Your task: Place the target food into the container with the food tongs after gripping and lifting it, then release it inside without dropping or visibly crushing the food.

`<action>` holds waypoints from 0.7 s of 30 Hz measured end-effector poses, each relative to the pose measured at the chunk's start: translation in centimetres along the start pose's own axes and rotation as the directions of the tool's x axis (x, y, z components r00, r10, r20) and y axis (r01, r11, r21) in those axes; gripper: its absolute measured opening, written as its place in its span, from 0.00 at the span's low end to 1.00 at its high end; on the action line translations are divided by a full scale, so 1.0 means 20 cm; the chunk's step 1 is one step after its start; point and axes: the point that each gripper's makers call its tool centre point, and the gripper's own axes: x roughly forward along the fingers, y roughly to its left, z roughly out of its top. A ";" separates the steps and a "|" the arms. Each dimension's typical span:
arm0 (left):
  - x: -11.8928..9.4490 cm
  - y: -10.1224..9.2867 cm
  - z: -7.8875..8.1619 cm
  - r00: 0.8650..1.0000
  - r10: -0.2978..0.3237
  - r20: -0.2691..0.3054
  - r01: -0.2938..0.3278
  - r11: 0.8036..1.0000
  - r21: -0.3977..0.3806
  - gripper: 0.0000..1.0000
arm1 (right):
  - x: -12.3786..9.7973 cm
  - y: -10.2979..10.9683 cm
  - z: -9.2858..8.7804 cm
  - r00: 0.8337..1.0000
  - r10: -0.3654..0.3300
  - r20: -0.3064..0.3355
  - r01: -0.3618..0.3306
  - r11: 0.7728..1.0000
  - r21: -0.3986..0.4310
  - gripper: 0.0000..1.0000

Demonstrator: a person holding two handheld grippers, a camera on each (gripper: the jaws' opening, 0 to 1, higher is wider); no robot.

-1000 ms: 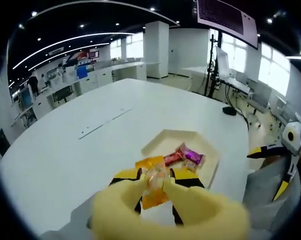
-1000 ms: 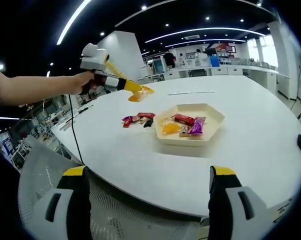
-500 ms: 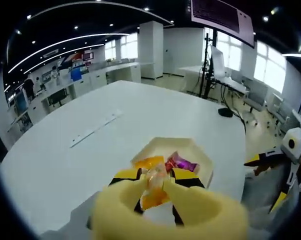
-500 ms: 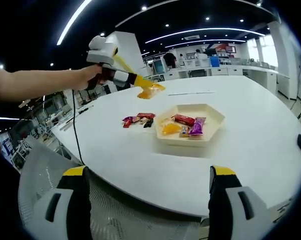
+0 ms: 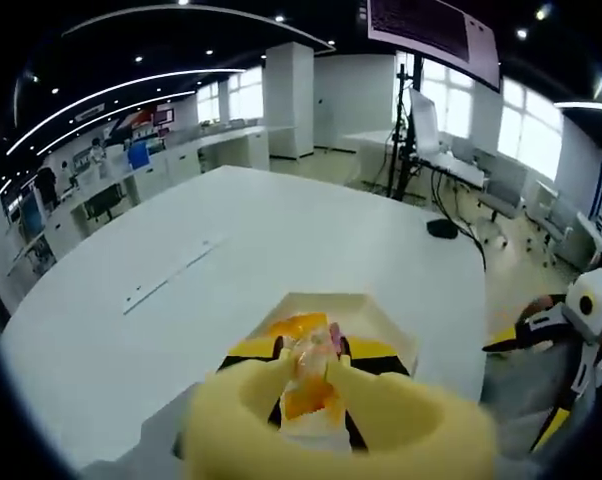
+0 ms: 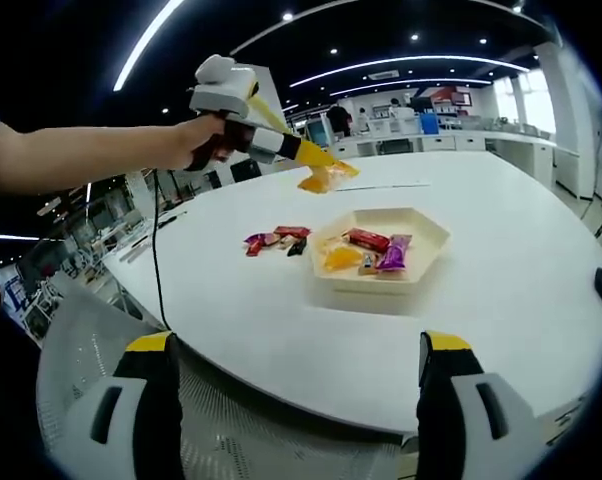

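In the left gripper view, the left gripper (image 5: pixel 314 362) carries yellow tongs (image 5: pixel 381 420) whose tips are clenched on an orange snack packet (image 5: pixel 309 385), held clear of the white table (image 5: pixel 181 300). Directly beyond the packet, toward 12 o'clock, lies the cream tray (image 5: pixel 376 320), its far rim visible and another orange packet inside it partly hidden by the held one. At 3 o'clock in that view, part of the right gripper (image 5: pixel 581 310) appears at the table edge. In the right gripper view, a hand (image 6: pixel 196 140) holds the left gripper at 10 o'clock, with the tongs (image 6: pixel 306 155) pointing toward the tray (image 6: pixel 421 255) and the snack packet (image 6: pixel 326 178) hanging from their tips in the air, above and just to the 10 o'clock side of the tray, not touching it. The tray holds an orange packet (image 6: pixel 339 257), a red packet (image 6: pixel 366 239) and a purple packet (image 6: pixel 394 253). Loose packets (image 6: pixel 274 240) lie on the table (image 6: pixel 541 290) at 9 o'clock of the tray, near but apart from it. The right gripper's (image 6: pixel 296 385) own jaws stand wide apart at 6 o'clock, grasping nothing, over a mesh chair back (image 6: pixel 241 430).
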 end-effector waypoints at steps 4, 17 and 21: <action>0.03 -0.02 0.00 1.000 -0.010 -0.007 0.010 1.000 0.006 0.19 | 0.00 0.00 0.00 1.000 0.000 0.003 0.000 1.000 0.000 0.99; 0.09 -0.07 0.02 0.999 -0.033 -0.013 0.033 0.999 0.011 0.19 | -0.01 -0.02 0.02 0.999 -0.029 0.032 0.029 1.000 -0.009 1.00; 0.11 -0.08 0.02 0.999 -0.039 -0.016 0.039 0.999 0.010 0.19 | -0.01 -0.04 0.04 0.997 -0.053 0.051 0.054 0.998 -0.021 1.00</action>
